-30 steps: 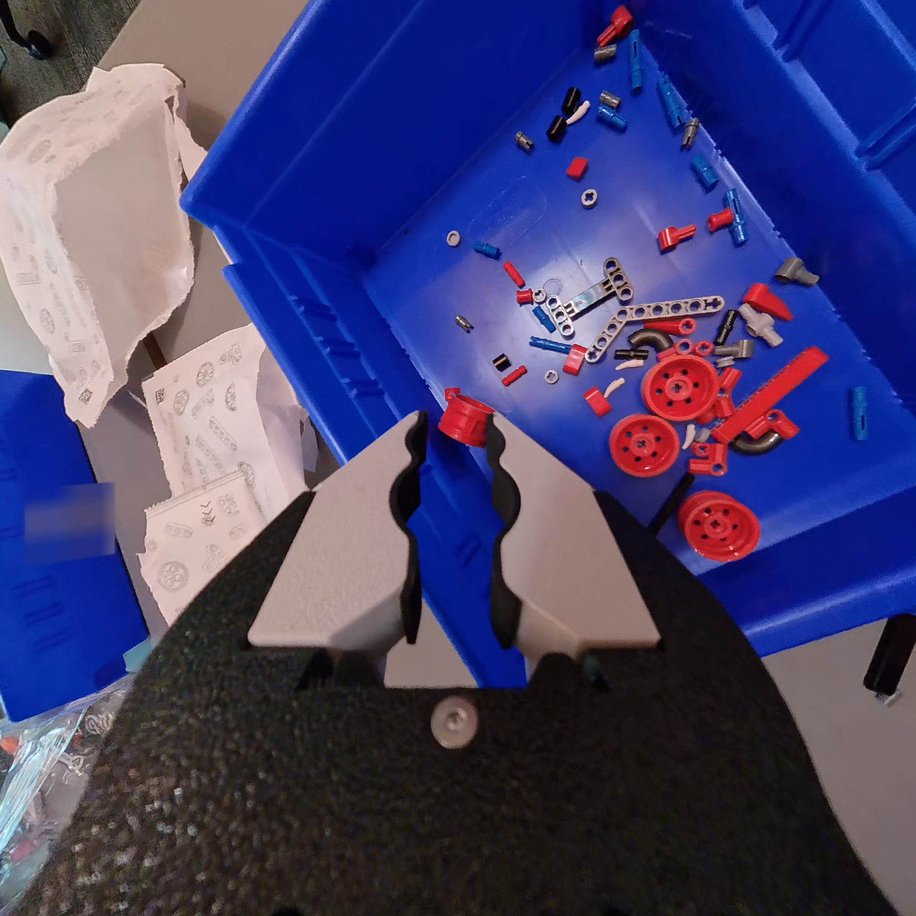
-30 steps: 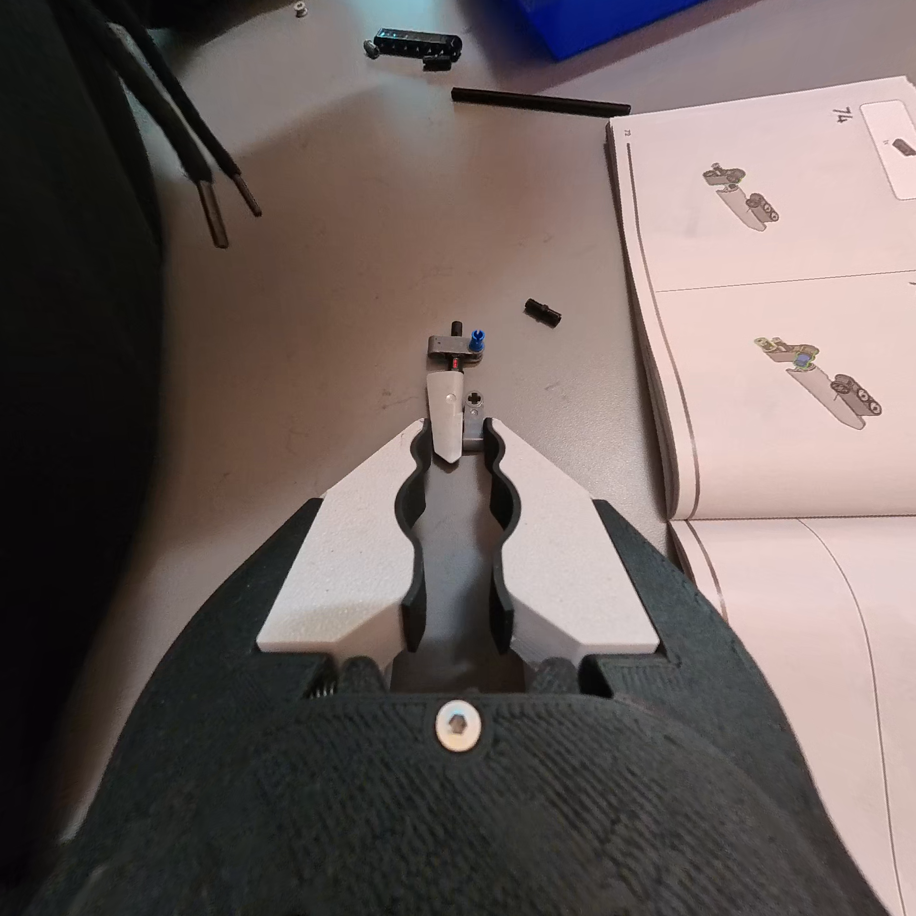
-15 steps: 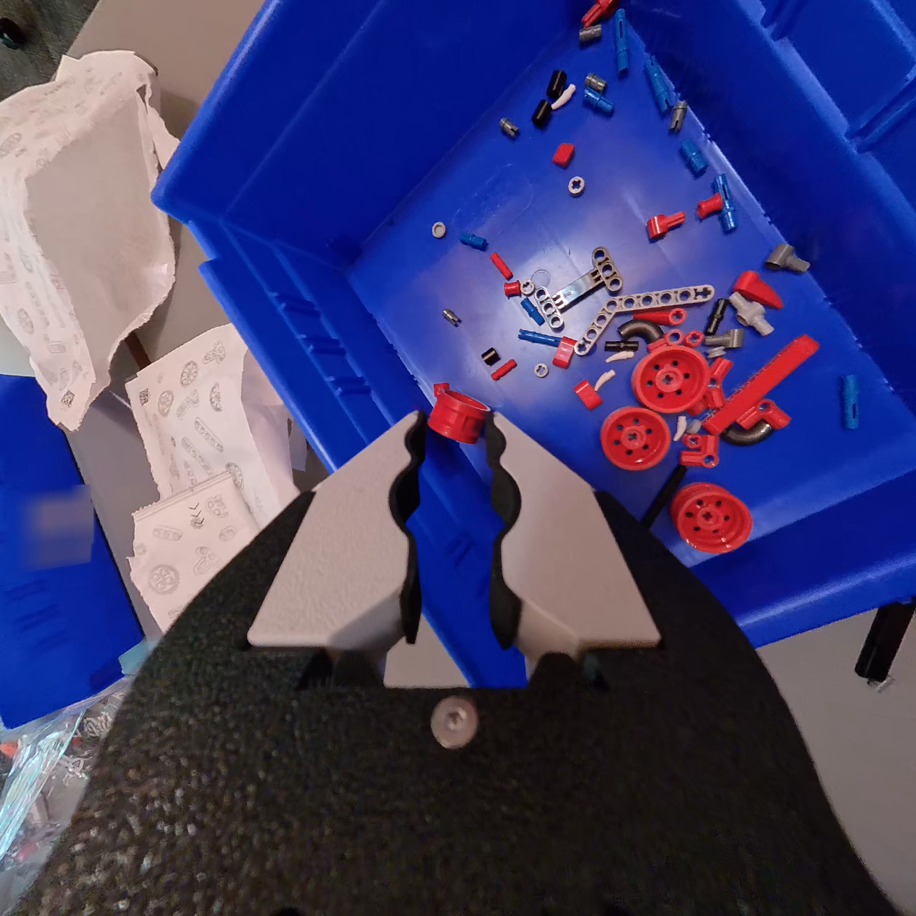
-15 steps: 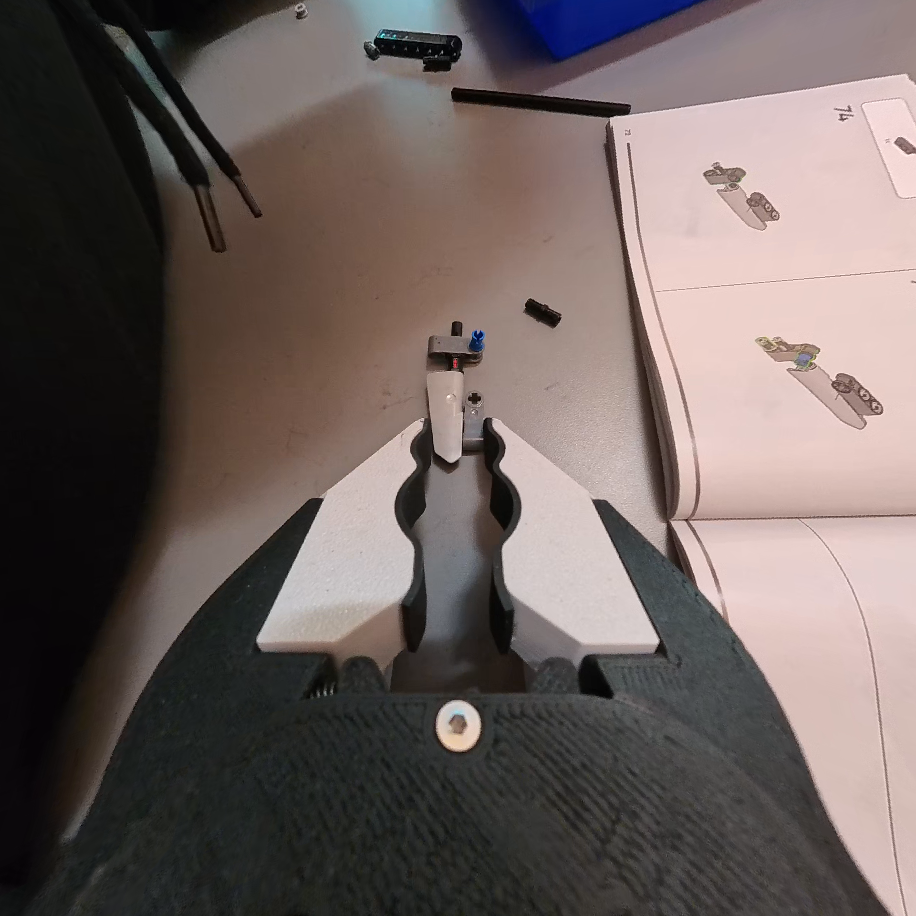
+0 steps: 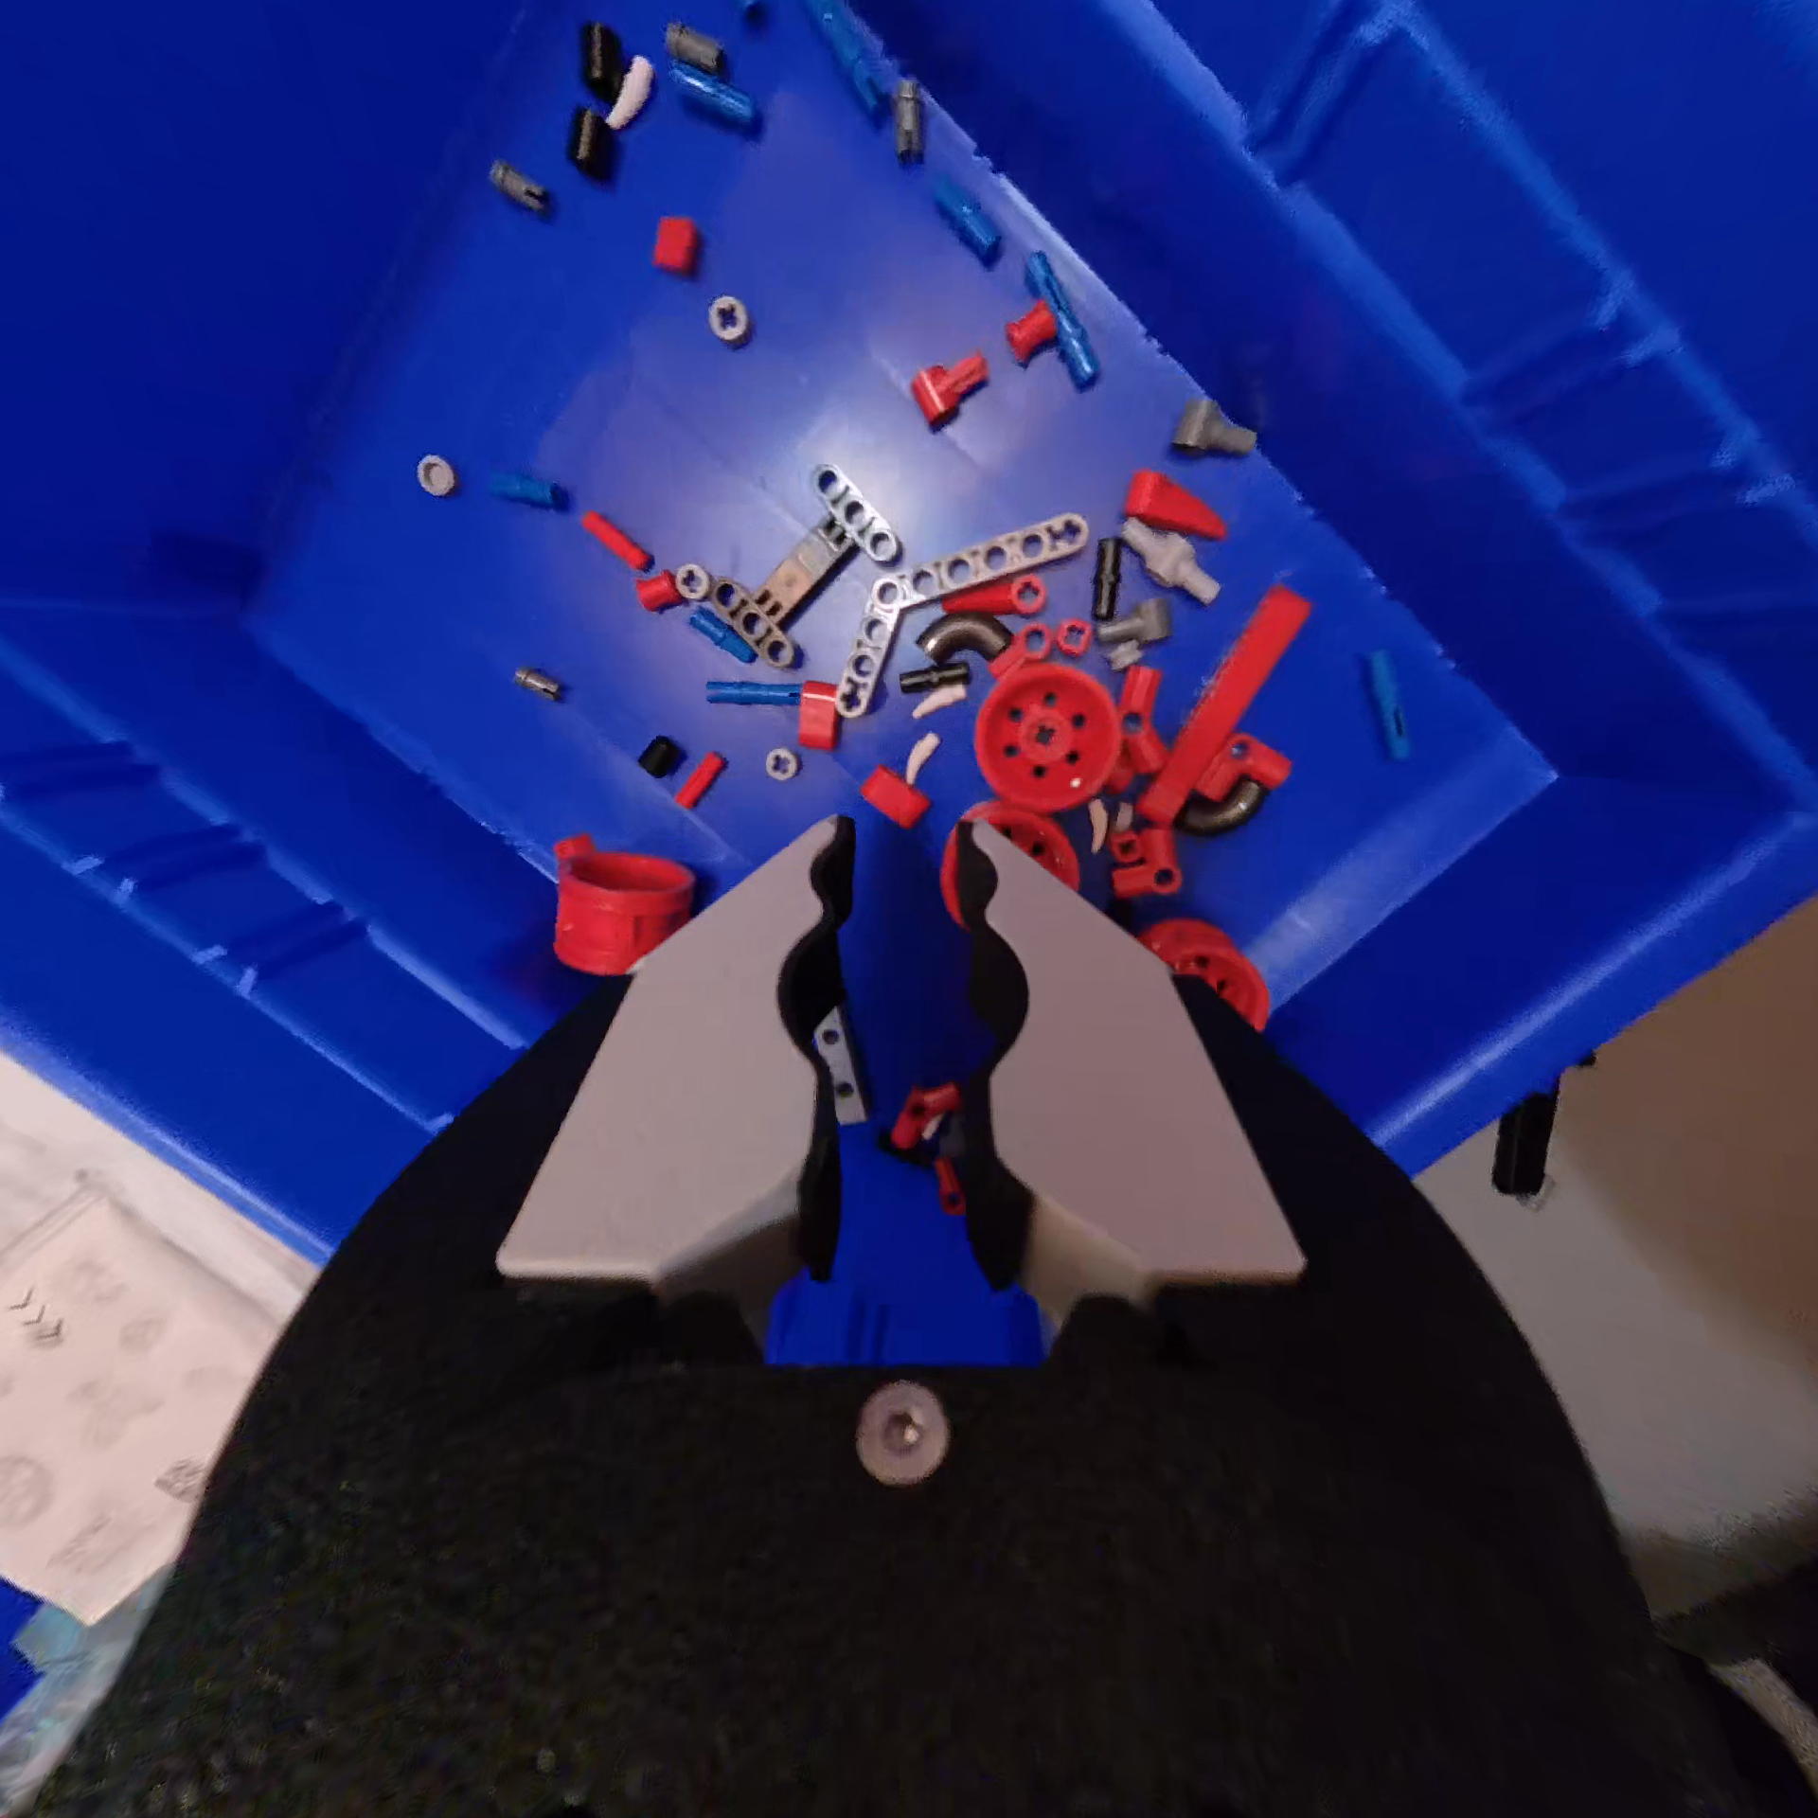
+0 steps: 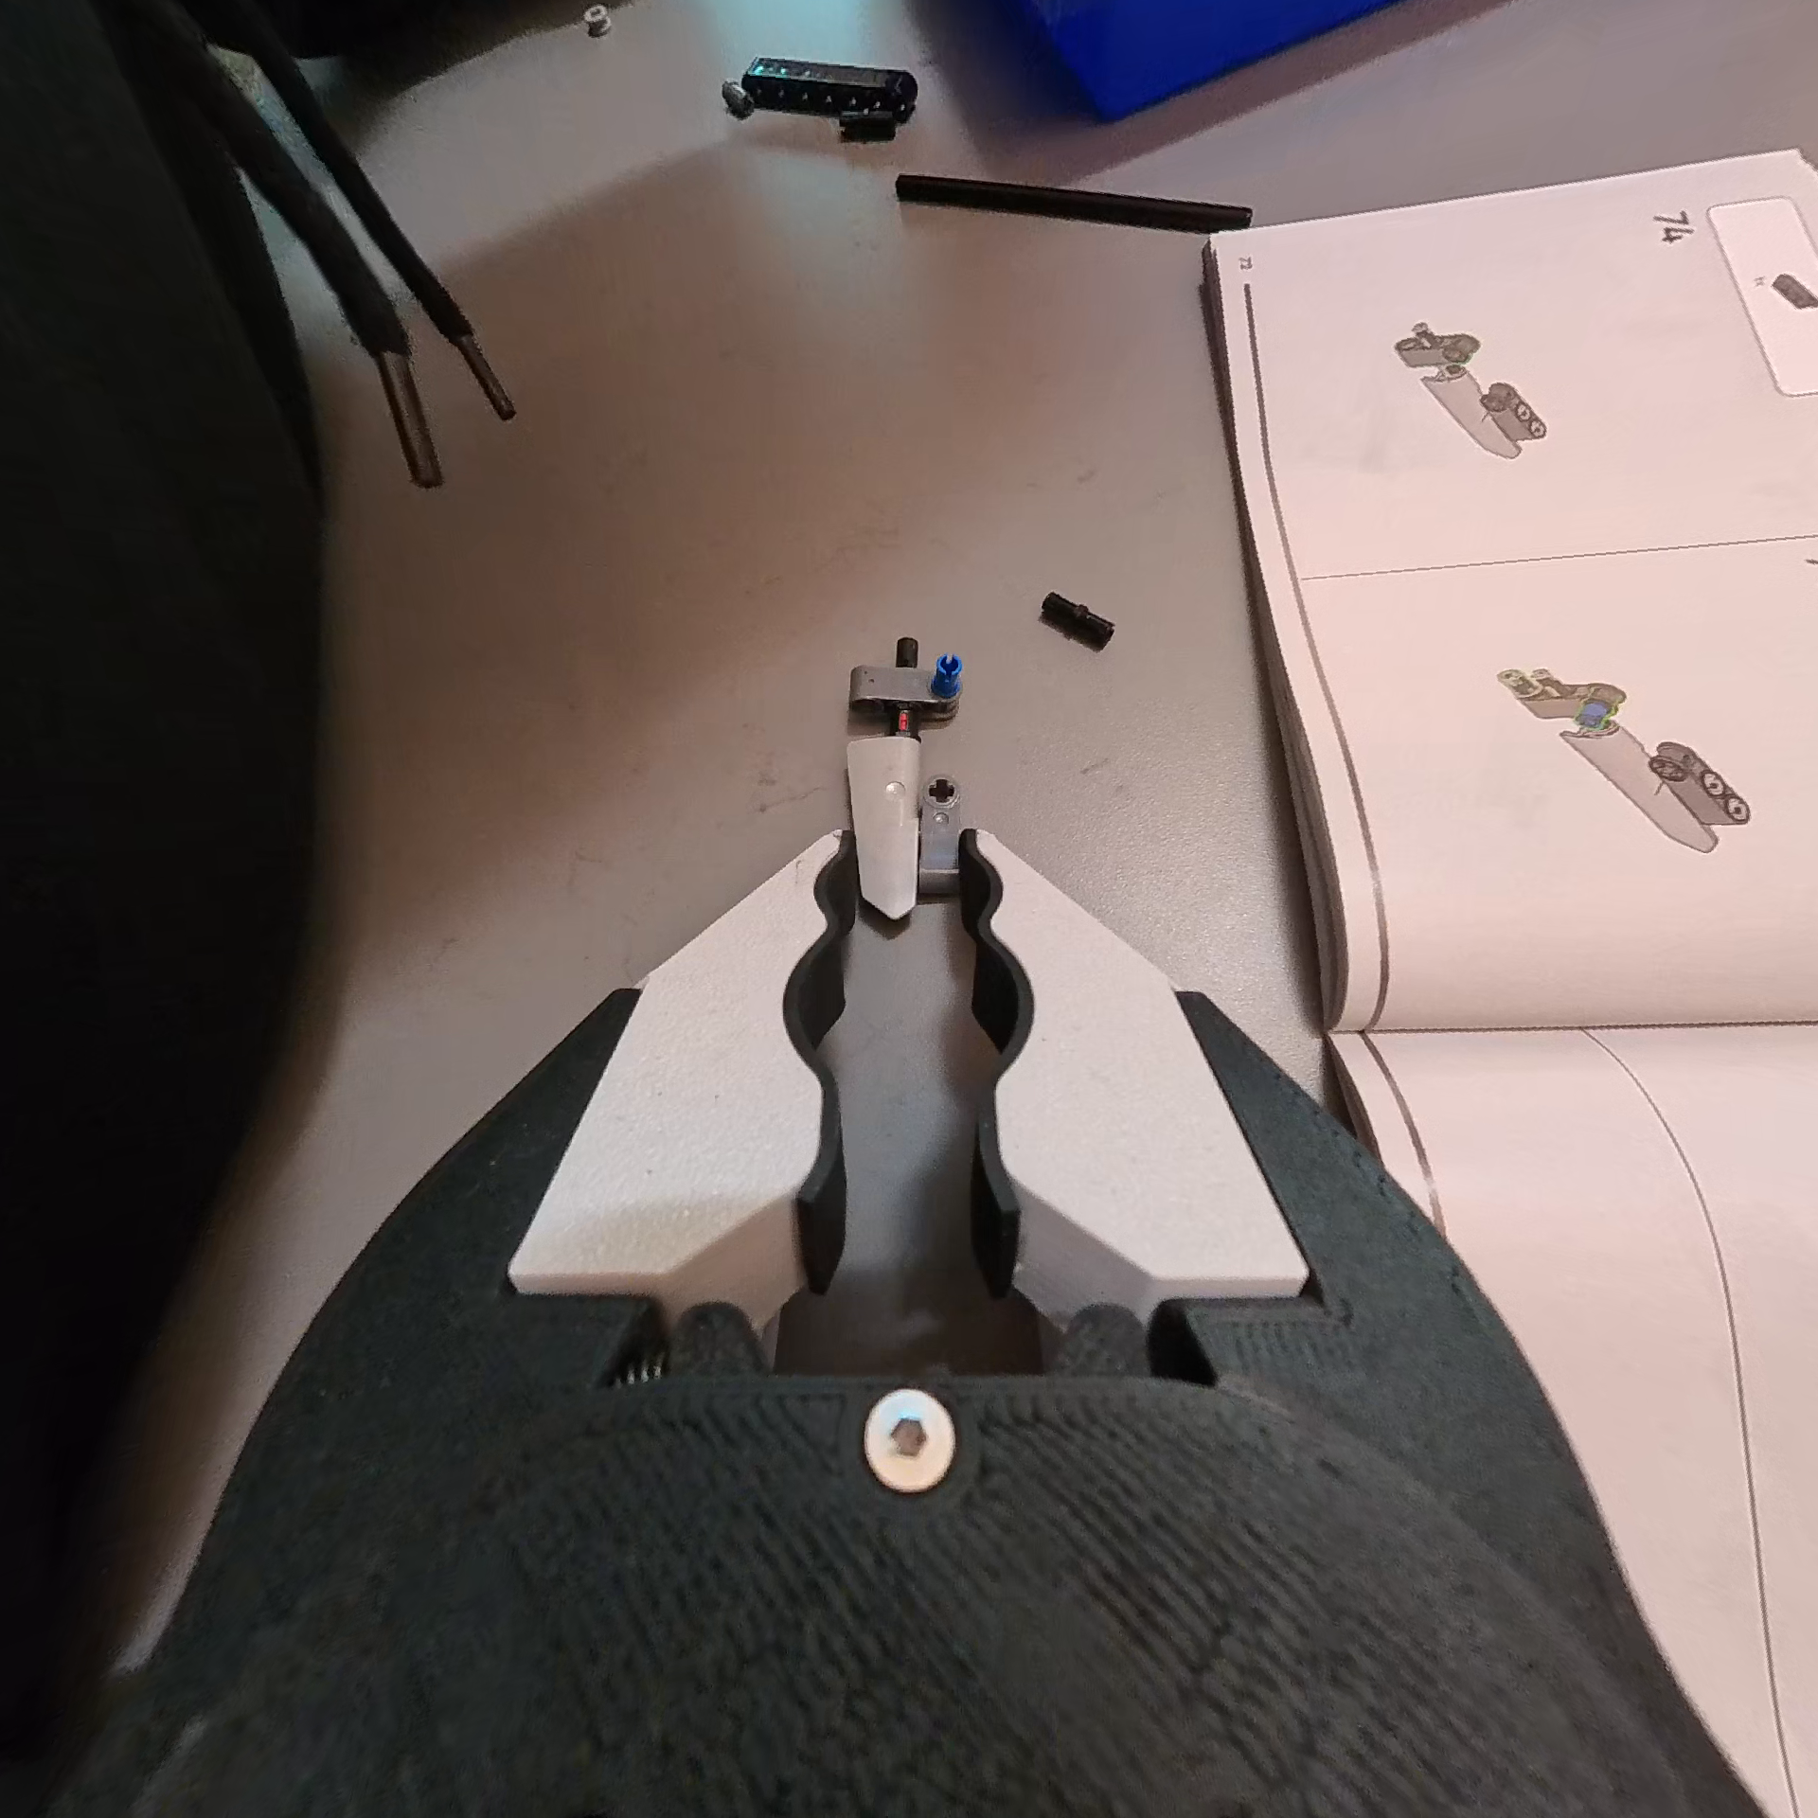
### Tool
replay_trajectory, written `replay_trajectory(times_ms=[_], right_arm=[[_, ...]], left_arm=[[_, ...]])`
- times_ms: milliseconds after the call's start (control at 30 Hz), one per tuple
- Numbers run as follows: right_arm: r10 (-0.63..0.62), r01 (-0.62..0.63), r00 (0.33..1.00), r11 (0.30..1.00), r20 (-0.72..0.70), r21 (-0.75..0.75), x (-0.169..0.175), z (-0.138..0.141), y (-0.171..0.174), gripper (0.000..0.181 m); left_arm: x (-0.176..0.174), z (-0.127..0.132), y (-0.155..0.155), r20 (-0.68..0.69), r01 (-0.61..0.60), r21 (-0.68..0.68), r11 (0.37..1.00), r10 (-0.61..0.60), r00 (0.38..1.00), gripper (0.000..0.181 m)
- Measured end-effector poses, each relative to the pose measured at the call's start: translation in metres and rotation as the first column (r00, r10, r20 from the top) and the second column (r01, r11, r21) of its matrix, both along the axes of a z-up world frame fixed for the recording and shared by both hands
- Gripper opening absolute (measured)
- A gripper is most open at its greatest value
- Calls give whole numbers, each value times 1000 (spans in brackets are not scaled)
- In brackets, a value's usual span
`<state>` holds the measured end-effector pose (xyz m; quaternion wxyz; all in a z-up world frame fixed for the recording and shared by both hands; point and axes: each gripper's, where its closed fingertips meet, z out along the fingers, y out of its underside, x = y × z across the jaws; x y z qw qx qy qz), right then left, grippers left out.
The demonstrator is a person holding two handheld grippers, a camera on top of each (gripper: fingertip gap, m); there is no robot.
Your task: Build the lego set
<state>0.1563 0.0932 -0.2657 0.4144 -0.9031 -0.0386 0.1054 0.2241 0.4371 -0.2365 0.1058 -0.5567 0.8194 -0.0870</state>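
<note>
My left gripper (image 5: 900, 836) is open and empty, low inside the blue bin (image 5: 295, 344), over loose lego parts. A red ring piece (image 5: 620, 910) lies just left of its left finger. Red wheels (image 5: 1048, 738), a grey bent beam (image 5: 944, 590) and a long red beam (image 5: 1235, 698) lie ahead and to the right. My right gripper (image 6: 903, 841) is shut on a small grey assembly (image 6: 885, 807), low over the table. A blue pin (image 6: 946, 677) sticks up at the assembly's far end.
An open instruction booklet (image 6: 1535, 639) lies right of the right gripper. A black pin (image 6: 1075, 622), a black axle (image 6: 1072, 204) and a black beam (image 6: 831, 89) lie on the table ahead. Black cords (image 6: 393, 325) hang at the left. Printed paper bags (image 5: 89, 1377) lie left of the bin. The left gripper's tips are roughly 35 cm from the right gripper's.
My left gripper has moved forward and down into the bin; the red ring piece, once at its tips, now lies left of the left finger. The right gripper has not moved.
</note>
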Motion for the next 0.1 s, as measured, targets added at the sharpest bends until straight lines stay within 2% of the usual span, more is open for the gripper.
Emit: replay_trajectory(times_ms=[33,100], right_arm=[[0,0,1000,1000,3,0,0,0,0,19],[0,0,1000,1000,2,0,0,0,0,19]], left_arm=[[3,0,1,8,-21,-8,1000,21,1000,20],[9,0,4,35,-66,-21,998,66,997,24]])
